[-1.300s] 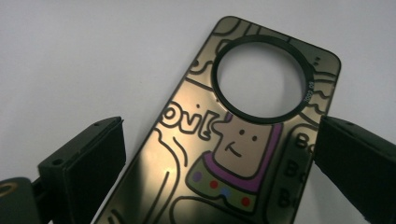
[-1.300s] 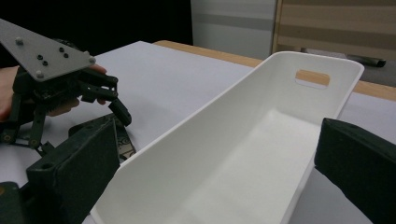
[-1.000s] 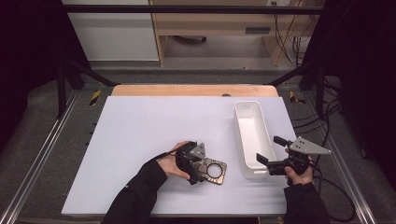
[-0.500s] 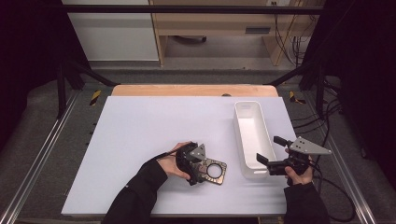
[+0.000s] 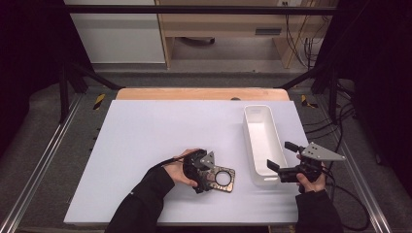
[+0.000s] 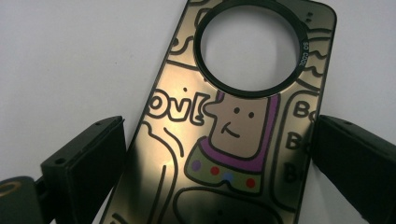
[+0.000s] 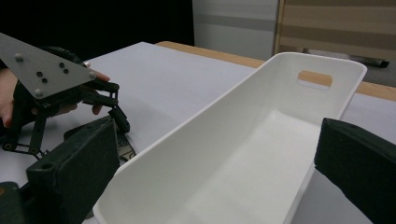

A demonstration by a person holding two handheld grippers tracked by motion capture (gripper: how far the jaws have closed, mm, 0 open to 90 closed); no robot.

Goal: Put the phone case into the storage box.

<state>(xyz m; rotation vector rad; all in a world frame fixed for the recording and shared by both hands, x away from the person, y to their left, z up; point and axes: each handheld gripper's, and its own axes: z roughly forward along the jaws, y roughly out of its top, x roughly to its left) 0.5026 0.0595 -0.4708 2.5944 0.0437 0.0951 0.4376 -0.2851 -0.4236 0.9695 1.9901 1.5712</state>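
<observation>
Presently listed: phone case (image 6: pixel 233 135), gold with cartoon print and round camera hole, flat on the white table (image 5: pixel 145 141), lying between the spread jaws of the left gripper (image 5: pixel 206 175), untouched by either; right gripper (image 5: pixel 282 158), jaws wide, straddling the near end of the white bin (image 5: pixel 262 141).

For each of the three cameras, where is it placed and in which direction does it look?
High view: above the person's side, looking forward and down on the table; both forearms, left gripper, right gripper.
Left gripper view: on the left gripper, looking down at the phone case; its jaws flank it.
Right gripper view: on the right gripper, looking along the white tray.
Shared: right gripper view and high view both show the tray and left gripper.
</observation>
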